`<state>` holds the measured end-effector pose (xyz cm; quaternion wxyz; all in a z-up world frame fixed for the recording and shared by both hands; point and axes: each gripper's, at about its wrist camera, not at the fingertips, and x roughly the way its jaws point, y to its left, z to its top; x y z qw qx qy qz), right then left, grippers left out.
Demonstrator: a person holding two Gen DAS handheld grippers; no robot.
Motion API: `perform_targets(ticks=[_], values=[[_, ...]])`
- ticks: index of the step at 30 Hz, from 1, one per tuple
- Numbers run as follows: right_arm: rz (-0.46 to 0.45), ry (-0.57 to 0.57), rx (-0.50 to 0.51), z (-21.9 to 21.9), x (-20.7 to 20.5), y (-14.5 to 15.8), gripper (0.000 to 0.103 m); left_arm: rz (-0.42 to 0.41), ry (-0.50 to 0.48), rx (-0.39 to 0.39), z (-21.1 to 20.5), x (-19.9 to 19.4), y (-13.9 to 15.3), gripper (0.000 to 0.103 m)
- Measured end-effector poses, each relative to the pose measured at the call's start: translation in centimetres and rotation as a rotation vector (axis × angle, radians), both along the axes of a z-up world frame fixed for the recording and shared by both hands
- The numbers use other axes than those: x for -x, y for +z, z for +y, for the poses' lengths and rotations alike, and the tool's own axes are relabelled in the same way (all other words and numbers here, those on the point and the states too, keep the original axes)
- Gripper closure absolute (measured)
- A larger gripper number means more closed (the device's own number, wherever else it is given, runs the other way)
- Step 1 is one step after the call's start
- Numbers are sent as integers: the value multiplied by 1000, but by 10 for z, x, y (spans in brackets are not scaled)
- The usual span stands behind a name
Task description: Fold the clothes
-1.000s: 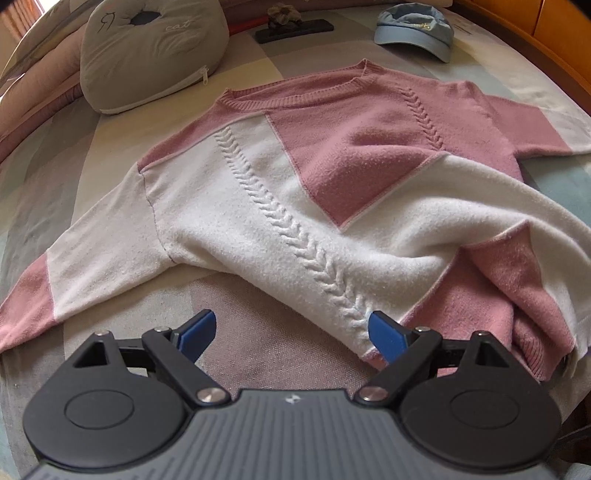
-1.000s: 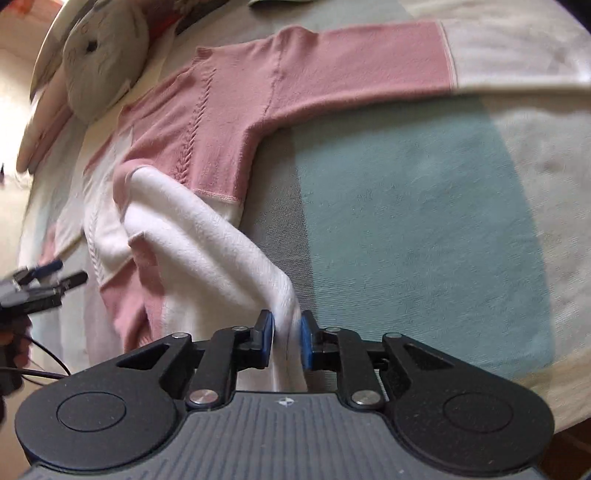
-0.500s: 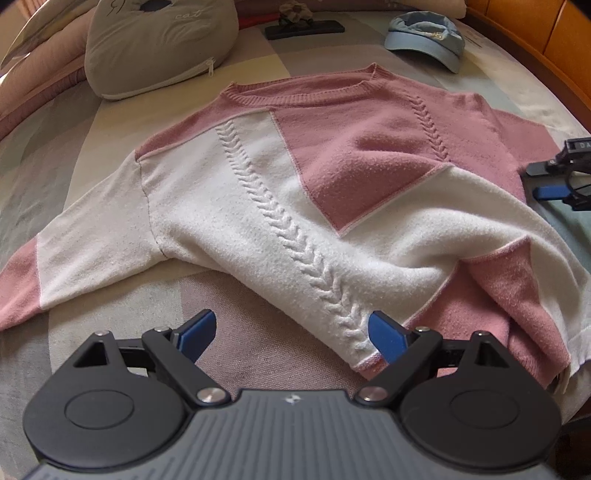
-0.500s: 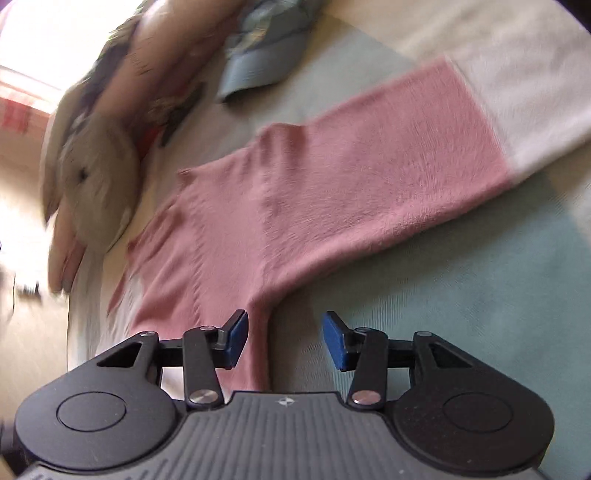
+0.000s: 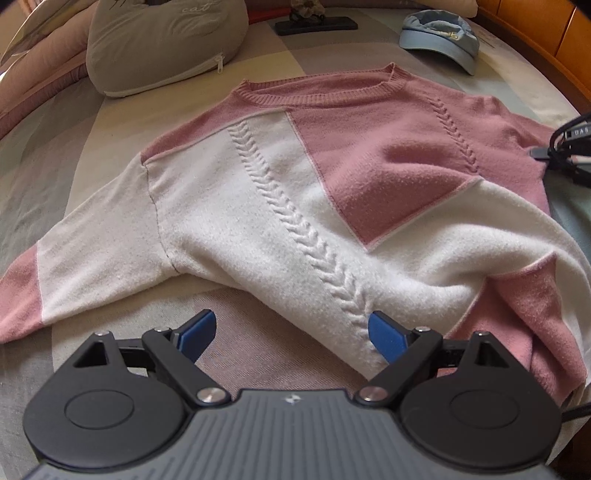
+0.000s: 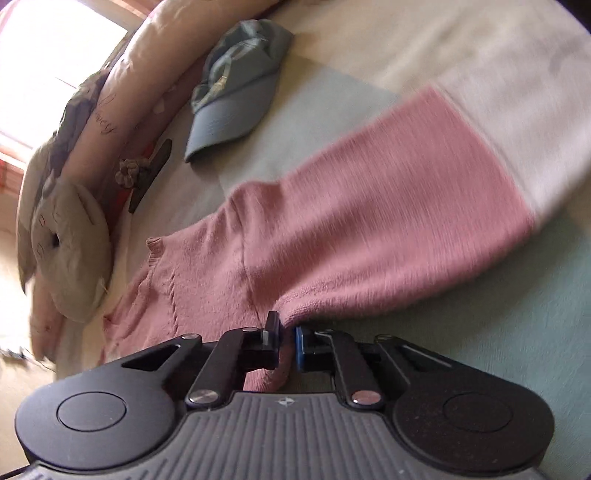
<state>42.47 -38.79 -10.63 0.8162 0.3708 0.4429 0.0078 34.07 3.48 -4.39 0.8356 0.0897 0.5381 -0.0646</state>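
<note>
Looking along my left gripper (image 5: pixel 291 332), I see its blue fingers (image 5: pixel 384 334) spread wide with nothing between them, hovering over the bed (image 5: pixel 236 343) just short of the sweater (image 5: pixel 295 206); the right-hand pad sits at the white hem edge. My right gripper (image 6: pixel 286 338) has its fingers pinched nearly together on a fold of pink knit, at what looks like the underarm where the sleeve (image 6: pixel 388 229) meets the body, though motion blur keeps me from being sure of the exact spot. The sweater lies spread face up on the bed, pink and white panels with cable ribbing, one sleeve stretched out to the left, the lower right corner bunched up. Beyond the neckline sit a grey cushion (image 5: pixel 162 44), a dark flat object with a small figure on it (image 5: pixel 316 26) and a blue cap (image 5: pixel 439 37).
</note>
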Motion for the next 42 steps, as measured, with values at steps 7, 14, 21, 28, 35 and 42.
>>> perform_targets(ticks=[7,14,21,28,35,42], values=[[-24,-2,77,-12,-42,15,92,0,0,2,4,-4,0,13],[8,50,68,-9,-19,18,84,1,7,15,4,1,0,13],[18,99,75,2,30,30,63,9,11,33,3,4,0,13],[93,181,160,18,77,21,59,33,24,126,-6,11,0,13],[116,187,159,18,102,22,51,146,76,270,-14,26,-21,13],[36,257,221,32,108,54,46,175,157,281,-6,37,-27,13]])
